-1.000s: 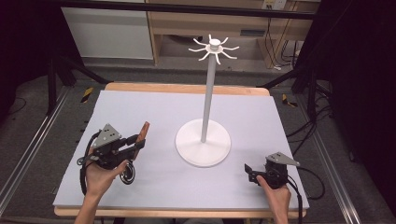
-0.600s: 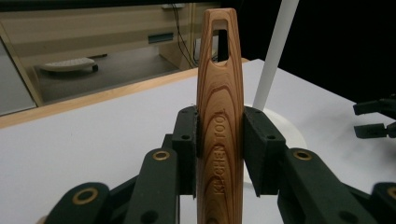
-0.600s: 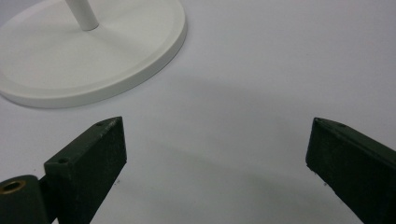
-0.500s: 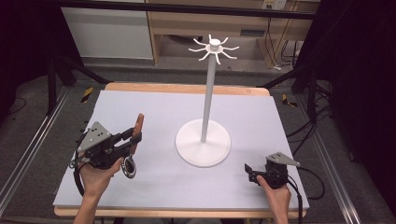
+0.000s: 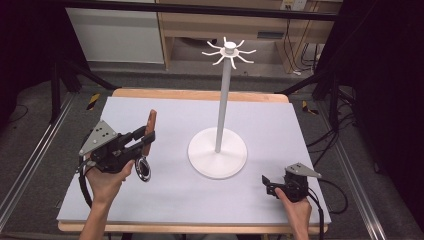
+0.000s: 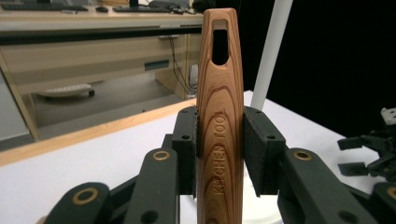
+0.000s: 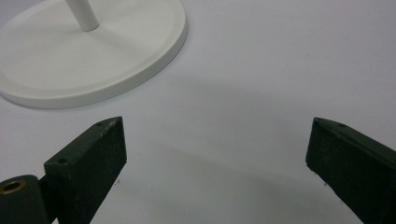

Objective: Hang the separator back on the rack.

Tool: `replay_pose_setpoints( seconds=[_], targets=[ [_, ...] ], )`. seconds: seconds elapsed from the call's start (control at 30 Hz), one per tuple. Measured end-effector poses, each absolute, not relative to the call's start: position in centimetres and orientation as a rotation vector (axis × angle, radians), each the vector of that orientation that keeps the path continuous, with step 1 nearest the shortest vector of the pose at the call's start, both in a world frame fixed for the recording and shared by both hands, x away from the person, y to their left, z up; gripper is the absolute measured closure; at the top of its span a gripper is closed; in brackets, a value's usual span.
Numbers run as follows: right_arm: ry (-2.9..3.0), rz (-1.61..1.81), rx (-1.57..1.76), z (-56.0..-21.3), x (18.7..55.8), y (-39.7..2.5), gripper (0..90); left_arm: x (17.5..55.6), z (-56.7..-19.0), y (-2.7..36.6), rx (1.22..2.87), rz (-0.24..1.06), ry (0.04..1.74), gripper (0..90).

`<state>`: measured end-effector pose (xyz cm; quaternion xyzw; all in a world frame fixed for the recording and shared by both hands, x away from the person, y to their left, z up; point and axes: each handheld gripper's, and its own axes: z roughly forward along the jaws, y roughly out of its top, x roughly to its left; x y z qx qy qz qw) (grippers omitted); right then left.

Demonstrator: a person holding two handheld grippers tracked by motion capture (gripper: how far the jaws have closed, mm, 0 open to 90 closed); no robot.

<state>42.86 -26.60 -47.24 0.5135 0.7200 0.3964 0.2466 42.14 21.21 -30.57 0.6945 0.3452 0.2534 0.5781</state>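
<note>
Higher now, left gripper pinching grained wooden handle (slotted tip); right gripper spread.

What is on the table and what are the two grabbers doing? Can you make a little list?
Left gripper: shut on the wooden-handled kitchen tool, handle pointing up
Tool's other end: round metal head, low over the table
Right gripper: open, holding nothing
Middle of table: tall white stand with hooks on top
Table: pale grey top, wooden edge

Behind the bench, at twelve o'clock, stands a wooden desk on grey floor, dark curtains flanking.
</note>
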Motion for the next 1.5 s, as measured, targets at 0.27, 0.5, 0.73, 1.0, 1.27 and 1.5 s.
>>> replay_pose_setpoints(
  seconds=[0.27,0.5,0.73,1.0,1.27,1.5],
  targets=[
    [1.964,1.081,1.401,-47.2,42.9,-26.6,5.6,42.2,-28.6,20.1,1.603,0.601,0.778,67.5],
    [1.962,1.074,1.400,-47.3,42.8,-26.6,5.7,42.3,-27.6,19.5,1.597,0.601,0.760,67.5],
    [1.969,1.074,1.399,-47.3,42.9,-26.5,5.6,42.7,-27.0,18.7,1.595,0.597,0.749,67.5],
    [1.968,1.077,1.408,-47.3,42.9,-26.5,5.6,43.0,-26.0,17.4,1.609,0.608,0.715,67.5],
    [1.963,1.078,1.402,-47.3,42.9,-26.5,5.7,43.3,-25.3,16.1,1.606,0.604,0.694,67.5],
    [1.953,1.087,1.408,-47.2,42.9,-26.5,5.6,43.4,-24.7,15.4,1.596,0.596,0.685,67.5]
  ],
)
